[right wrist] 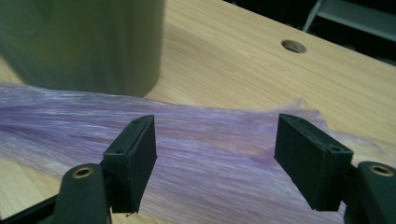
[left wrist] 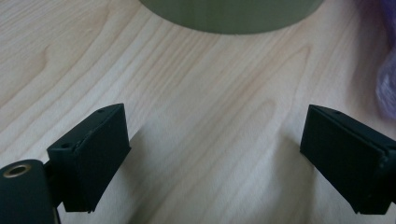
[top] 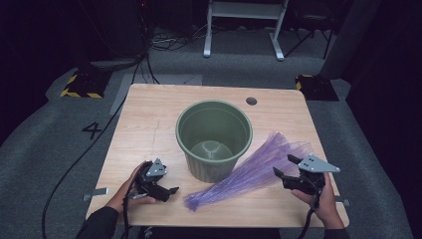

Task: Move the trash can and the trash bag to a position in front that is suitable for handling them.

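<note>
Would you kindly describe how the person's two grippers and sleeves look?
Both the left gripper and the right gripper are black, with two blocky flat-faced jaws and brass-ringed holes at the base. Each carries a grey three-cornered plate on top and trails a black cable. The sleeves are dark.

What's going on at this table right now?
A person holds a two-jaw gripper in each hand over a light wooden table. The right gripper hangs with open fingers above the wide end of a purple see-through mesh bag that lies flat beside a round green plastic bucket. The left gripper is open too, over bare wood near the bucket's base. Nothing is held.
</note>
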Demonstrator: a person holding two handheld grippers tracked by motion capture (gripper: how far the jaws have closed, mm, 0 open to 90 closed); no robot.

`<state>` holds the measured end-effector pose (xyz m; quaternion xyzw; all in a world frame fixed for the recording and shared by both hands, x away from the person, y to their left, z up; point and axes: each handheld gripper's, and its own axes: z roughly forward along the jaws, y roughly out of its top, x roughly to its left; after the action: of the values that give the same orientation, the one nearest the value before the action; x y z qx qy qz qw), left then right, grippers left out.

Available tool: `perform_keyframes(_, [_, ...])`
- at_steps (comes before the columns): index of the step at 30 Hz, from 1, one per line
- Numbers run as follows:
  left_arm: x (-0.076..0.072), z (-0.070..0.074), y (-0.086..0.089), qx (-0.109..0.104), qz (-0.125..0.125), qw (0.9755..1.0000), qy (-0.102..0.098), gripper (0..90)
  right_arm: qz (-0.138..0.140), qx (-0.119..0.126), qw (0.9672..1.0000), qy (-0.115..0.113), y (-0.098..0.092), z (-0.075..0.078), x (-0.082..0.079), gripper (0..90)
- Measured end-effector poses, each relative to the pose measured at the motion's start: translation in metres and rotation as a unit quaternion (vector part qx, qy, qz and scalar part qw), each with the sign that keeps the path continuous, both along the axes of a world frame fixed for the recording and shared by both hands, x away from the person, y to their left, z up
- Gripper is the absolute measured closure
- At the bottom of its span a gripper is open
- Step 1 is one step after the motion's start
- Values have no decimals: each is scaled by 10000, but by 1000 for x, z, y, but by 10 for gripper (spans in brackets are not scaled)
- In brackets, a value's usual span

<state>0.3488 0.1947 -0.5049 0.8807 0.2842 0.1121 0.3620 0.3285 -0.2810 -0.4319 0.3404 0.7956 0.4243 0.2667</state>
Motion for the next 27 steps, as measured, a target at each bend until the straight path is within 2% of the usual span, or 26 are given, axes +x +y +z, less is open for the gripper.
perform_keyframes(6, [12,0,-13,15,-108,9999,6,75,414,-18,9991,-37,34,-1,2,324])
perform_keyframes(11, [19,0,-22,26,-38,10000,32,57,742,-101,9971,101,63,-6,8,297])
perform_keyframes(16, [25,0,-32,61,-145,9999,8,46,1008,-77,9947,177,93,-10,16,283])
perform_keyframes(22, [33,0,-39,71,-119,9999,10,37,1040,-173,9942,204,106,-15,24,293])
perform_keyframes(27, [40,1,-44,89,-69,9999,-1,33,1105,-140,9934,272,112,-17,31,281])
